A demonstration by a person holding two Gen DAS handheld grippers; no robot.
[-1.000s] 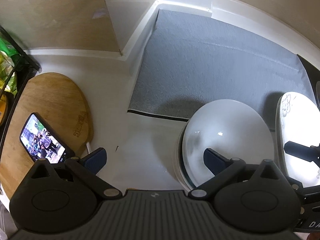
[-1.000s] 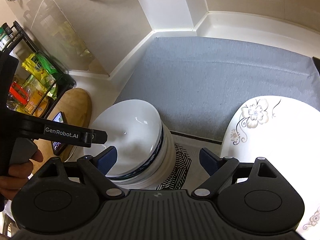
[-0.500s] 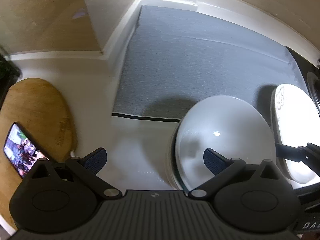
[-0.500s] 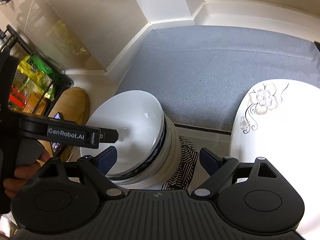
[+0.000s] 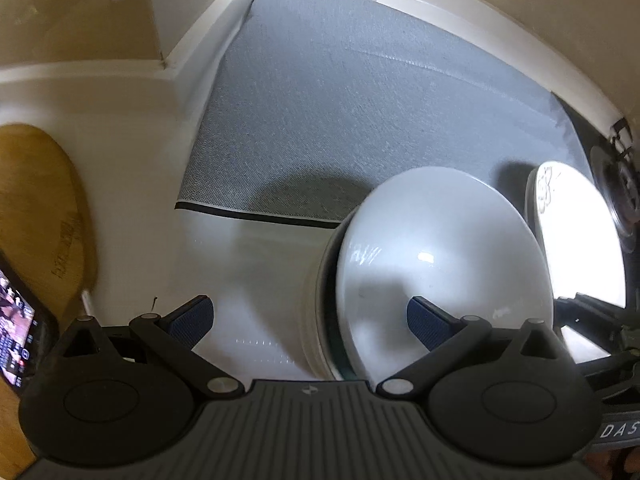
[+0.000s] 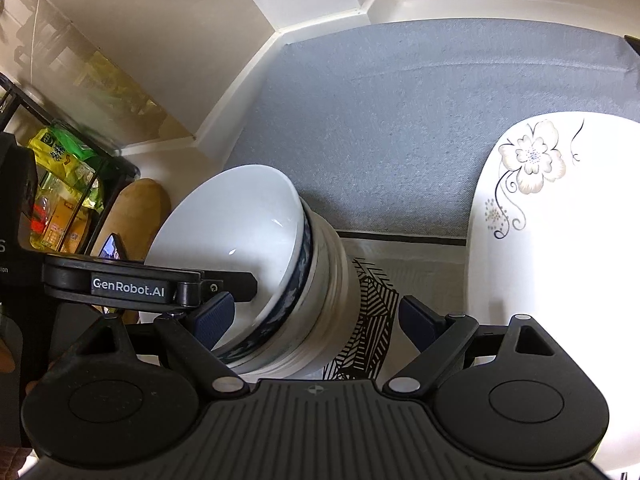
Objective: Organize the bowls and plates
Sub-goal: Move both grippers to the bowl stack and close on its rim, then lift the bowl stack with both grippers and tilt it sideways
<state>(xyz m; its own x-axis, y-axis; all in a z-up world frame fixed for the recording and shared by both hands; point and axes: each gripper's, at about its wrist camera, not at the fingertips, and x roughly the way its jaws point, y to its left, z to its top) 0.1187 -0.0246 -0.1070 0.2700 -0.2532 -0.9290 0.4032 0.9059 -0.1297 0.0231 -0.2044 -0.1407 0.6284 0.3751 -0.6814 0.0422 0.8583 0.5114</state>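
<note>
A stack of white bowls (image 5: pixel 440 264) stands on the white counter just in front of the grey mat (image 5: pixel 360 120); the top bowl has a blue-patterned outer rim and also shows in the right wrist view (image 6: pixel 236 236). My left gripper (image 5: pixel 310 320) is open, its right finger over the top bowl's inside and its left finger outside the stack. A white plate with a flower print (image 6: pixel 560 240) lies to the right of the bowls. My right gripper (image 6: pixel 314 318) is open and empty, above the gap between the bowls and the plate.
A round wooden board (image 5: pixel 36 216) with a phone (image 5: pixel 16 332) on it lies at the left. A black wire rack with packets (image 6: pixel 60 184) stands beyond it. A black-and-white striped mat (image 6: pixel 368 312) lies under the bowls. Walls bound the grey mat (image 6: pixel 400 120).
My left gripper has moved right and closer to the bowls, so its right finger now reaches over the top bowl. My right gripper has shifted slightly nearer the stack. Both stayed open.
</note>
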